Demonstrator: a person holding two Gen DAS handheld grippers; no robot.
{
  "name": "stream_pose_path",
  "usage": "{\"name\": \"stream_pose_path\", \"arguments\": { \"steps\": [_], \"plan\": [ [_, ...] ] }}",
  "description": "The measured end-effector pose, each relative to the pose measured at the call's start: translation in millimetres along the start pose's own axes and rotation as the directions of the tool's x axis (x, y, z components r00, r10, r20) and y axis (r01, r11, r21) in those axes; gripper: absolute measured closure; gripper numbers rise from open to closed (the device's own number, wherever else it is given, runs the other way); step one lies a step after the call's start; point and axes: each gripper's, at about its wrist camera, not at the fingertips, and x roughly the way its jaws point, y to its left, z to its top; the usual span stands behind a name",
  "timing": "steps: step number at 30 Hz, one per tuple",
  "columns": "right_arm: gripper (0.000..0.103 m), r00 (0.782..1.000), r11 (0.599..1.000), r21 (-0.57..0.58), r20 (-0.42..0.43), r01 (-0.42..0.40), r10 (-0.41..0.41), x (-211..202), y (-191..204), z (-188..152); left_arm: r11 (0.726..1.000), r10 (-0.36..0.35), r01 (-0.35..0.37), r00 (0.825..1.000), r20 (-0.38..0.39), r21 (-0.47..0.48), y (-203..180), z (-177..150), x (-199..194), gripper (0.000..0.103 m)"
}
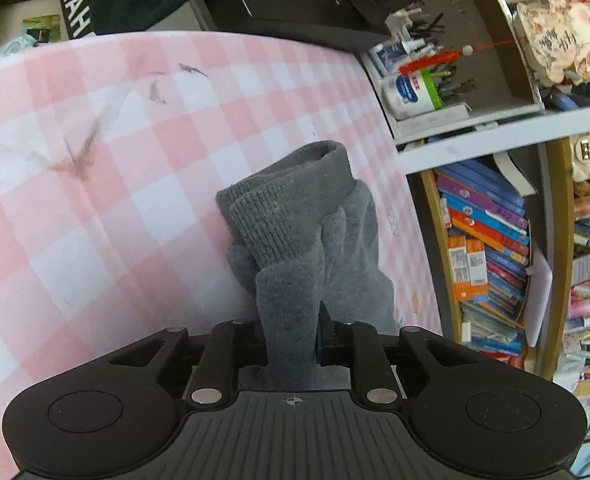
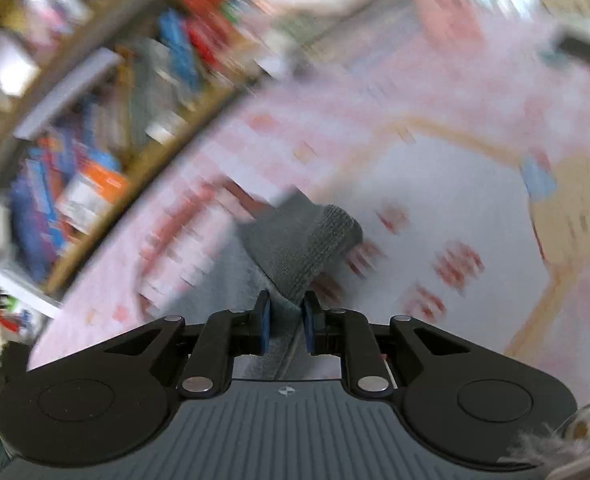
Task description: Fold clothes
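The left gripper is clamped on a grey knitted garment with a ribbed cuff. The fabric runs down between its jaws and hides most of the pads; only a sliver of blue pad shows at the right of the cloth. The jaws stand narrow, with the cloth pinched between them.

The garment rises from the grip and bunches over a pink and white checked cloth surface. Its ribbed cuff is folded over at the far end, with the open hem at the top. The bundle sits near the right edge of the checked surface. Dark grey smudges mark the surface to the far left of the garment.

To the right of the surface stands a wooden bookshelf packed with coloured books. Above it, a white tray of pens and bottles sits on a shelf.

The right wrist view is heavily blurred. The right gripper holds the same grey garment: a fold of fabric passes between its blue pads, which stand narrow and press on it. The ribbed part lies just beyond the fingertips, over a pink patterned cloth. The blurred bookshelf lies at the far left of this view.
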Motion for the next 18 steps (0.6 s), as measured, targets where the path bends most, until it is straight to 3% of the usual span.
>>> {"name": "stream_pose_path", "arguments": {
  "steps": [3, 5, 7, 15, 18],
  "plan": [
    [0.088, 0.998, 0.998, 0.025, 0.044, -0.052, 0.050, -8.2, 3.2, 1.5, 1.000, -0.005, 0.005, 1.000, 0.001, -0.003, -0.1, 0.0, -0.6, 0.084],
    [0.088, 1.000, 0.997, 0.075, -0.019, 0.026, -0.025, 6.5, -9.4, -2.1, 1.000, -0.017, 0.017, 1.000, -0.002, -0.019, 2.7, 0.6, -0.9, 0.084],
    [0.088, 0.984, 0.981, 0.127, -0.119, 0.144, -0.129, 24.2, -27.1, -9.0, 0.999, -0.025, 0.025, 1.000, -0.007, -0.027, 4.3, 1.4, -1.0, 0.084],
    [0.086, 0.980, 0.980, 0.095, -0.121, 0.173, -0.161, 29.1, -24.7, -14.4, 0.998, -0.043, 0.043, 0.999, -0.005, -0.039, 5.4, 1.2, -0.3, 0.083],
    [0.081, 0.977, 0.979, 0.080, -0.118, 0.189, -0.179, 27.0, -19.5, -17.1, 0.997, -0.056, 0.056, 0.998, -0.002, -0.048, 8.4, 0.7, -1.7, 0.082]
  ]
}}
